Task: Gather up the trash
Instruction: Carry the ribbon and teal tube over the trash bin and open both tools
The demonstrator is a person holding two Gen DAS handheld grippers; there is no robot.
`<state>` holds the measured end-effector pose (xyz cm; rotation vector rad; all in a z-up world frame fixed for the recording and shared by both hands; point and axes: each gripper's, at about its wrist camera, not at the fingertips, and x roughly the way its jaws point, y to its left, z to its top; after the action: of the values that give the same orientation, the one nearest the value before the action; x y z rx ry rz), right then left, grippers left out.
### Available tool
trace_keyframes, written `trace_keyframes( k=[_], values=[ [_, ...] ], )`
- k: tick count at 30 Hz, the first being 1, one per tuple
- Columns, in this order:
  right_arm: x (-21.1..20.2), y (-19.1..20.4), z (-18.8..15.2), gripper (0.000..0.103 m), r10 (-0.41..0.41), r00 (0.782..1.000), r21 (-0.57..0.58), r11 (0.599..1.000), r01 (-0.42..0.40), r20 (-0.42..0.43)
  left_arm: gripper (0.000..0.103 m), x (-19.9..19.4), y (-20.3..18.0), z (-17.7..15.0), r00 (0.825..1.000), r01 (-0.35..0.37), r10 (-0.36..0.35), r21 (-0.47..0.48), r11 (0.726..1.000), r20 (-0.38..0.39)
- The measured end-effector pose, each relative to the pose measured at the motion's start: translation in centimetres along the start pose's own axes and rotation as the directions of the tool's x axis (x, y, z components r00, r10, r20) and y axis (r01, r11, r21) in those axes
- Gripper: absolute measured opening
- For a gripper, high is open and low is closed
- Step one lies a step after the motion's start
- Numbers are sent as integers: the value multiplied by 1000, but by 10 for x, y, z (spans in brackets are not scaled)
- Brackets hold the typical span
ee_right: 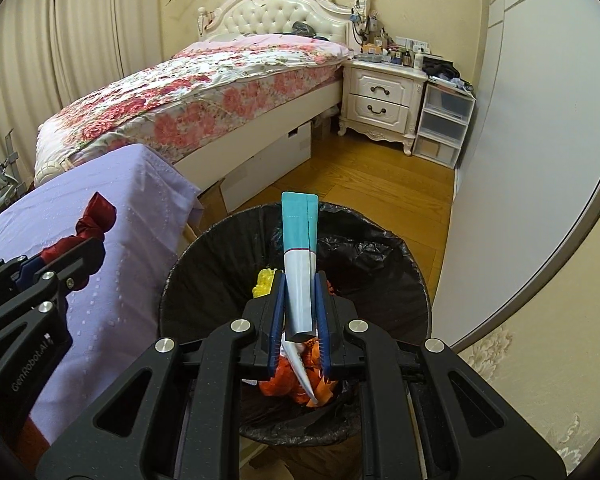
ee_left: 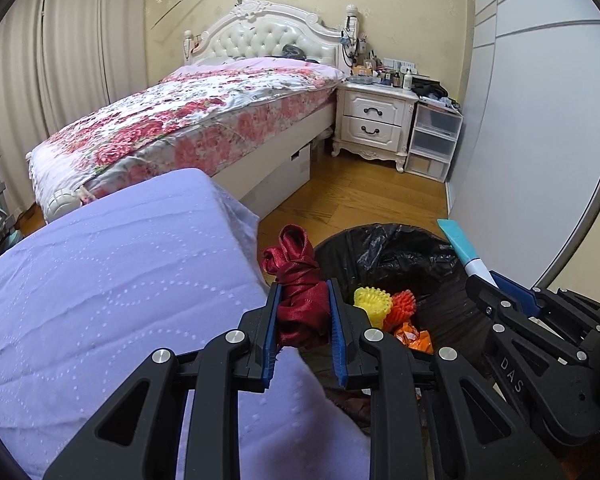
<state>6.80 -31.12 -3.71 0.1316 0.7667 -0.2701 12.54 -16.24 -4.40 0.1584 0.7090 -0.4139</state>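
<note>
Trash bin (ee_right: pixel 380 280), lined black, sits under the right gripper (ee_right: pixel 300 280), which squeezes a teal-and-white tube (ee_right: pixel 298 248). Only the left view shows the left gripper (ee_left: pixel 304 292) pinching red ribbon (ee_left: pixel 300 280) beside the purple cloth (ee_left: pixel 120 280).

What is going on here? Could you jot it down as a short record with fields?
Place: bedroom, beside a lavender-covered surface
Left tool: shut on a dark red ribbon bundle, near the bin's edge
Right tool: shut on a teal and white tube, over the bin
Bin: black liner, open
Already inside: yellow brush, orange brush, orange wrappers
</note>
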Motion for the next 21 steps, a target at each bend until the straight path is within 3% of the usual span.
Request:
trace_keyframes(
  k=[4, 7, 9, 12, 14, 21],
  values=[
    [7, -4, 2, 15, 1, 1000, 19, 1000, -1, -8, 24, 13, -7, 1, 1000, 0, 1, 19, 1000, -24],
    [11, -7, 2, 21, -10, 1000, 30, 1000, 10, -7, 37, 18, -8, 0, 999, -25, 26, 23, 999, -33],
    [13, -9, 2, 29, -14, 1000, 33, 999, 15, -9, 52, 19, -7, -1, 999, -29, 30, 13, 999, -39],
    [13, -10, 1, 41, -31, 1000, 40, 999, 31, -3, 64, 16, -2, -1, 999, -33, 33, -9, 999, -32],
    [12, -11, 1, 42, -42, 999, 41, 998, 42, 2, 70, 14, 0, 0, 999, -42, 42, -9, 999, -27],
    [-2, -8, 0, 63, -77, 997, 34, 997, 76, 27, 77, 1, 13, -3, 997, -82, 82, -30, 996, -5]
  ],
)
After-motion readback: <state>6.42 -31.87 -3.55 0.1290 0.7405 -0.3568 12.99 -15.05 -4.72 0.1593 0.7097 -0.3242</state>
